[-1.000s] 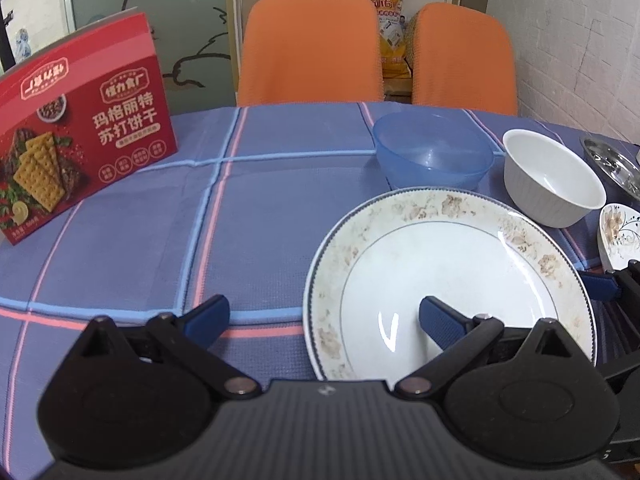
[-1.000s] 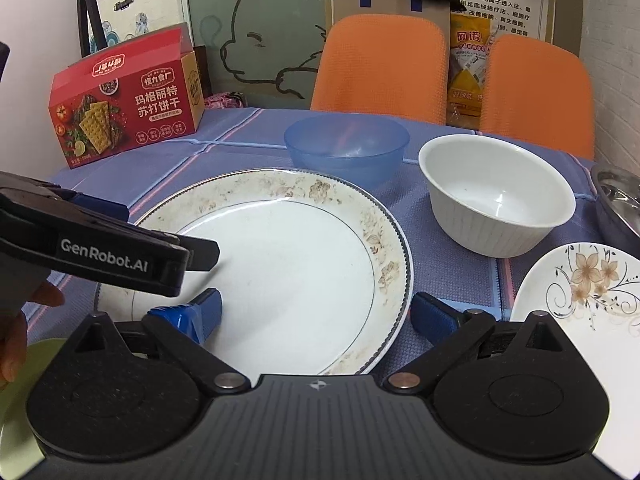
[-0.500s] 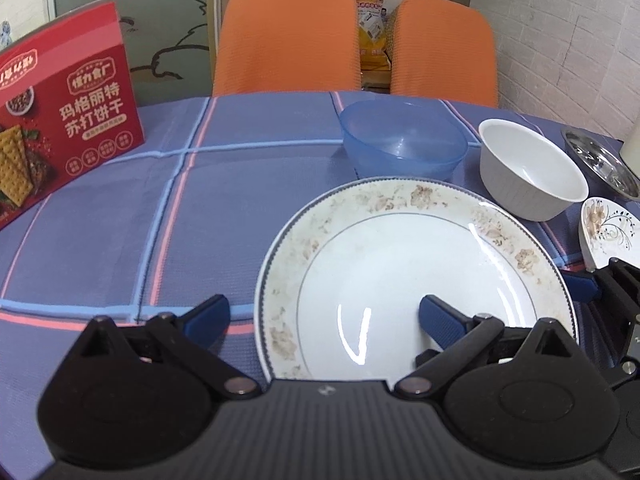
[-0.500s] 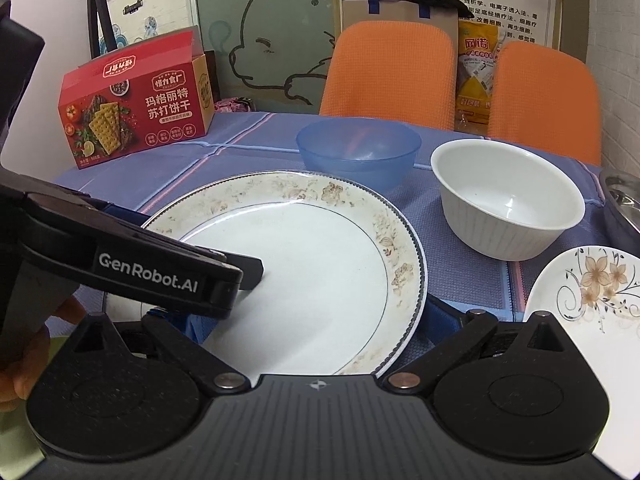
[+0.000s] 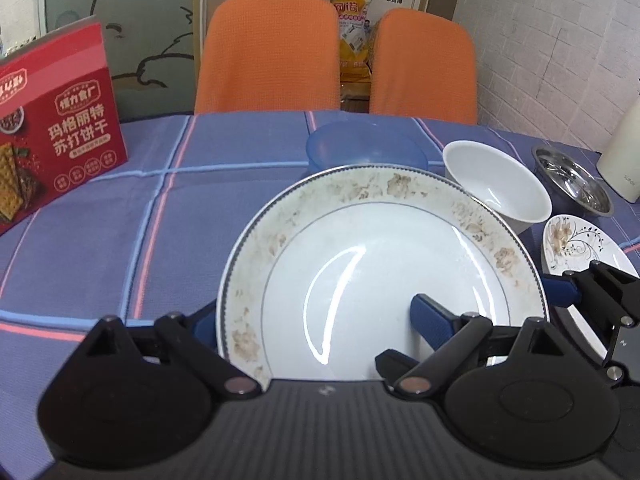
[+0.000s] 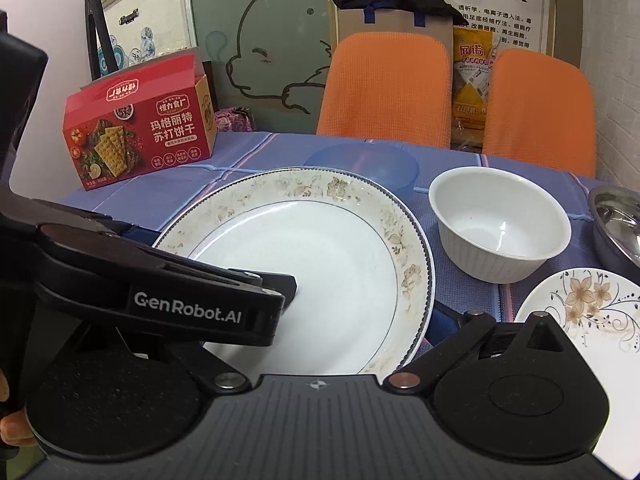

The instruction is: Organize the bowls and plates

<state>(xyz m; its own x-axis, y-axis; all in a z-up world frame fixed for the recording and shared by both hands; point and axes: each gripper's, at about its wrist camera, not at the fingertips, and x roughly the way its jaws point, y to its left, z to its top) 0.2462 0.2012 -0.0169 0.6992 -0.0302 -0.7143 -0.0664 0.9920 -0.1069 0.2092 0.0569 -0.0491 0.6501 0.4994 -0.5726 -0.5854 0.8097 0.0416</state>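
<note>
A large white plate (image 5: 380,260) with a faded brown floral rim fills the middle of both views (image 6: 320,264), raised and tilted off the blue checked tablecloth. My left gripper (image 5: 316,318) is open: its left finger is under the plate's rim and its right finger lies on the plate's inside. My right gripper (image 6: 316,320) is open too, its right finger tucked beneath the plate's right rim, its left finger hidden behind the left gripper's body. Behind the plate stand a blue plastic bowl (image 5: 360,148) and a white ribbed bowl (image 5: 496,184). A small flowered plate (image 6: 592,312) lies at the right.
A steel bowl (image 5: 572,180) and a cream flask (image 5: 624,152) sit at the far right. A red cracker box (image 6: 140,136) stands at the back left. Two orange chairs (image 5: 268,56) are pushed against the table's far side. Bare cloth lies left of the plate.
The large plate has risen and tilted; its rim now overlaps my left gripper's left finger and my right gripper's right finger, and it hides the blue bowl's lower part.
</note>
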